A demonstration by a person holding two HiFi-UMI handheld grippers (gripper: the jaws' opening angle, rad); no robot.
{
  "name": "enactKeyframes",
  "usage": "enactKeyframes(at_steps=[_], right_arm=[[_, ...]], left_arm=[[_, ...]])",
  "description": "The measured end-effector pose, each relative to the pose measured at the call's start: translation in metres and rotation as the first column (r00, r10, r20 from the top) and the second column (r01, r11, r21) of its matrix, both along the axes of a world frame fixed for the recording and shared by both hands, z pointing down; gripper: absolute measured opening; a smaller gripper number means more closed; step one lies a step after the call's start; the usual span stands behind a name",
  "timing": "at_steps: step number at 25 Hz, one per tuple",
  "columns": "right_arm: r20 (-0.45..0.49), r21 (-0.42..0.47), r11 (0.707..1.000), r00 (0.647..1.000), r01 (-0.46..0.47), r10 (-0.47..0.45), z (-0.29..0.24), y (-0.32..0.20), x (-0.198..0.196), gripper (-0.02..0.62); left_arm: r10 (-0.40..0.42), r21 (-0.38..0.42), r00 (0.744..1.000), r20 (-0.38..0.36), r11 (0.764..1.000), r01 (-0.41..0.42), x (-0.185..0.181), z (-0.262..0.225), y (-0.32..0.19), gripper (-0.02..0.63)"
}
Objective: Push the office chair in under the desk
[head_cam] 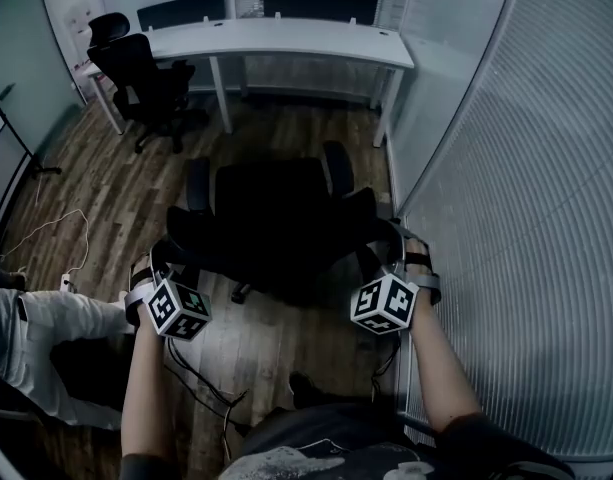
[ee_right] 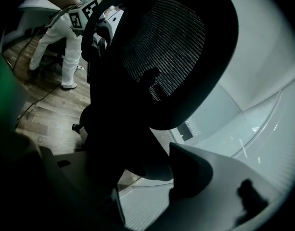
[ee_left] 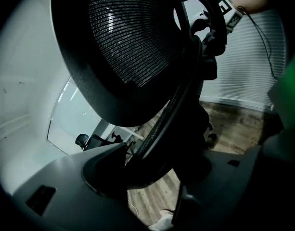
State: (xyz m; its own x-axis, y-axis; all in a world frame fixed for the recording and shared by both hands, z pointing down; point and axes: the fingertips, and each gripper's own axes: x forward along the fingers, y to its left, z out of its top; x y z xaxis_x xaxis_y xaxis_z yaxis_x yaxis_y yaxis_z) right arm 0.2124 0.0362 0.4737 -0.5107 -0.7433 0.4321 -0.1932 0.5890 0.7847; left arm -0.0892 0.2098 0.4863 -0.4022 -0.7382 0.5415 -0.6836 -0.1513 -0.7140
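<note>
Two claws grip the backrest rim of the black mesh-backed office chair [head_cam: 276, 218], the left claw [head_cam: 164, 258] on its left edge and the right claw [head_cam: 394, 248] on its right, each spread wide around the frame. The chair stands mid-floor, well apart from the long white desk [head_cam: 286, 40] straight ahead, so an even forward push looks right.

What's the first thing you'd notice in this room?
A big black office chair fills the middle of the wooden floor, seen from above, with the left gripper and right gripper clamped on either side of its mesh backrest. Beyond it, a long white desk runs along the far wall, with a second black chair at its left end.
</note>
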Motion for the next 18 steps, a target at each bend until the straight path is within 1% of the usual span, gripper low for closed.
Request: enactKeyframes(at_steps=[2,6,9,13,18], right_arm=[[0.011,0.001,1.0,1.0,0.001,-0.001,0.003,-0.009,-0.007,0.275],[0.017,0.005,1.0,1.0,0.004,-0.004,0.006,-0.03,-0.027,0.275],[0.009,0.006,1.0,1.0,-0.02,0.02,0.009,-0.05,-0.039,0.275],[-0.009,-0.003,0.999,0.999,-0.05,0.05,0.009,-0.083,-0.059,0.275],[-0.034,-0.017,0.995,0.995,-0.099,0.098,0.008,-0.122,-0.083,0.275]], left_arm=[[0.005,0.002,1.0,0.006,1.0,-0.005,-0.011,0.004,-0.015,0.295],[0.031,-0.019,1.0,-0.003,0.999,-0.031,-0.033,0.006,-0.043,0.291],[0.051,-0.017,0.999,-0.001,0.999,-0.051,-0.047,0.01,-0.067,0.288],[0.079,0.007,0.997,0.01,0.997,-0.079,-0.068,0.006,-0.102,0.287],[0.129,0.019,0.992,-0.002,0.992,-0.129,-0.094,0.006,-0.144,0.287]])
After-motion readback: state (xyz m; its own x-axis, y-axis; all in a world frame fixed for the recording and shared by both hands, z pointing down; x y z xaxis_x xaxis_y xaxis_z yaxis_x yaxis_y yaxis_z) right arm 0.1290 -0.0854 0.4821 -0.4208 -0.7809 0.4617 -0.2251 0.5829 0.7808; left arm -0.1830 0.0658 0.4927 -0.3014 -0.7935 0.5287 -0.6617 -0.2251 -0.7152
